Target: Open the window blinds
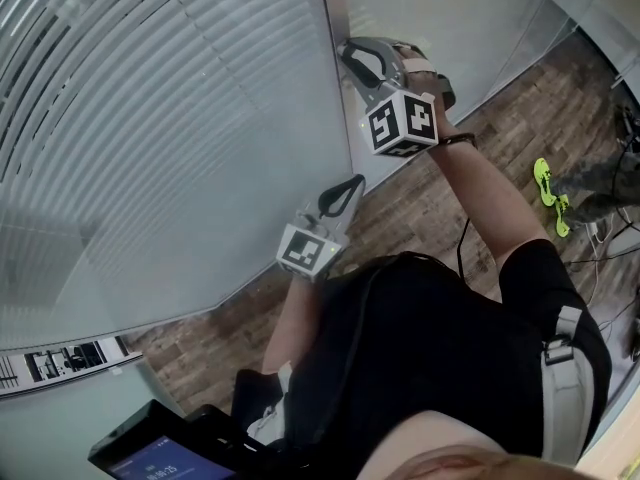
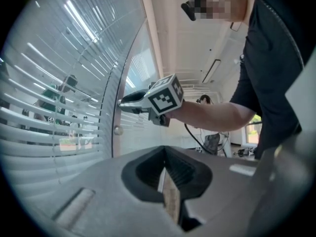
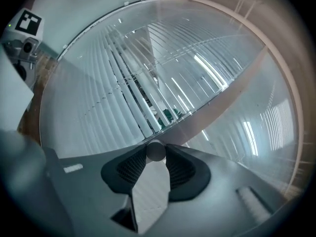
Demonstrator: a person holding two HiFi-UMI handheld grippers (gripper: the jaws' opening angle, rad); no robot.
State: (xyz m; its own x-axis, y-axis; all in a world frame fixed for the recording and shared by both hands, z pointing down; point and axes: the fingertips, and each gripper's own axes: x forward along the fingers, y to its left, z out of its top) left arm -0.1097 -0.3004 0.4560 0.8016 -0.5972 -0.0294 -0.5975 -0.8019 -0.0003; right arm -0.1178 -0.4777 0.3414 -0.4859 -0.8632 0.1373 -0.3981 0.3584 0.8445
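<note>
Arm outstretched, our right gripper [image 1: 350, 53] points level, jaws clamped on a small round grey knob [image 3: 155, 151] beside the white slatted blinds [image 1: 150, 98]. Our left gripper [image 1: 352, 183] hovers lower, closed and empty, above the brown wood-plank floor [image 1: 440, 208].

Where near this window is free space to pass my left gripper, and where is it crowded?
Free: the strip of wooden floor between the glass wall and your body, where the left gripper hangs shut and empty. Crowded: the frame post, where the right gripper clamps the knob, and the cables at the floor's right edge.
</note>
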